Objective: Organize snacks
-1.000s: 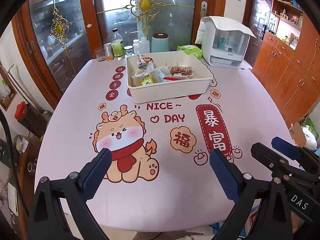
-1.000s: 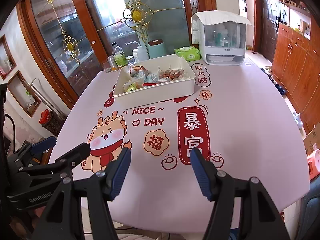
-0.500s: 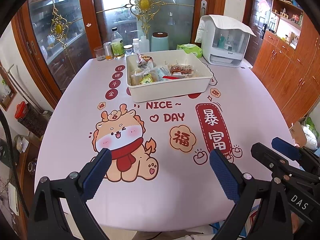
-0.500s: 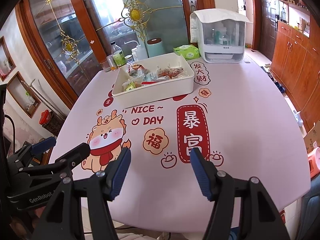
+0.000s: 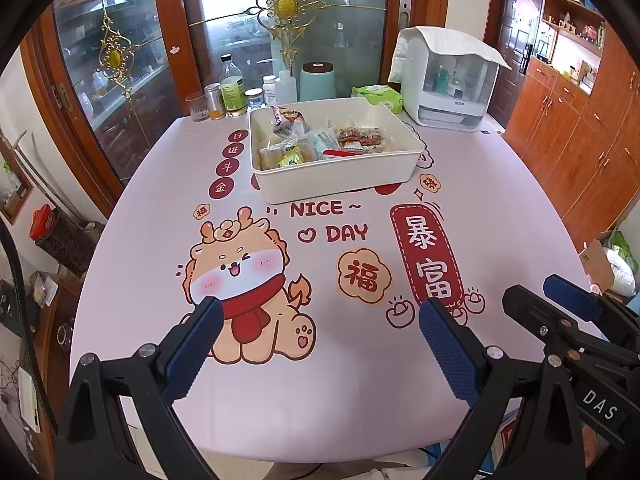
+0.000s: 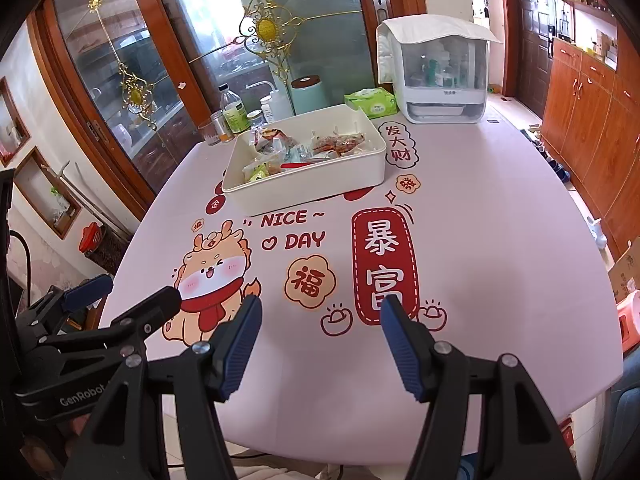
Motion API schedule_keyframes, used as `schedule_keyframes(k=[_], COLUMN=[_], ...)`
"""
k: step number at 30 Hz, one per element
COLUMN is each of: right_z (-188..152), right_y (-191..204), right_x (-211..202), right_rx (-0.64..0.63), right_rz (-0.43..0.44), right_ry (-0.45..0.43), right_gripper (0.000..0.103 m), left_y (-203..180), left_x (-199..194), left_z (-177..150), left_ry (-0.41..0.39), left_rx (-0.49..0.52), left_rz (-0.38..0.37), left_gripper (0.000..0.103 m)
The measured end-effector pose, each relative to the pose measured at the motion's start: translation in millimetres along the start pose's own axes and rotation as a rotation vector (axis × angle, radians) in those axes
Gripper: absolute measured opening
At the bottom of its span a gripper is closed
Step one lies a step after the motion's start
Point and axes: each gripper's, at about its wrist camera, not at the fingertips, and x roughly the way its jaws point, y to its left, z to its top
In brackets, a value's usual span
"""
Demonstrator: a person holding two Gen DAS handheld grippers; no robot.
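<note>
Fingers first: left gripper (image 5: 320, 344) is spread wide, nothing between the blue pads (image 5: 192, 348), nothing touched. Right gripper (image 6: 320, 344) also apart, a bit narrower, equally empty. Both hang above the near edge of the worktop (image 5: 360, 400), tipped down and forward, side by side; each one shows at the edge of the other's camera.

I read this as a ready or rest pose: hands parked clear of the load, with a full view of the work area.

Outward from there: bare printed cloth under the fingers, cartoon dragon (image 5: 240, 280) to the left, red banner (image 6: 382, 266) to the right. No loose packets anywhere on the cloth that I can see.

Snacks (image 5: 320, 144) are all in the white bin (image 5: 340, 184), well away at the far side of the worktop. Wrapped packets in a loose pile; can't tell whether the bin has dividers.

Behind the bin: bottles and jars (image 5: 232, 92), a mint canister (image 5: 318, 82), a green tissue pack (image 6: 370, 104), a white covered rack (image 6: 440, 76). None in the way.

My judgement: either sorting inside the bin hasn't started, or collecting is done. Next reach is long, straight ahead.
</note>
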Motion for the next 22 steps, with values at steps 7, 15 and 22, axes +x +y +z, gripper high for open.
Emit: schedule_keyframes(k=[7, 15, 22], right_z=[-2.5, -2.4, -1.3], right_y=[-3.1, -2.6, -3.0], right_x=[1.5, 1.4, 1.6], right_rx=[0.006, 0.007, 0.01], right_rz=[0.003, 0.003, 0.003], right_ry=[0.005, 0.005, 0.008], right_gripper=[0.062, 0.062, 0.062], left_y=[0.0, 0.2, -0.7], left_x=[0.0, 0.1, 0.3], left_z=[0.1, 0.6, -2.2], left_ry=[0.001, 0.002, 0.006], left_rx=[-0.001, 0.0, 0.002], left_rz=[0.001, 0.0, -0.002], left_gripper=[0.098, 0.098, 0.098])
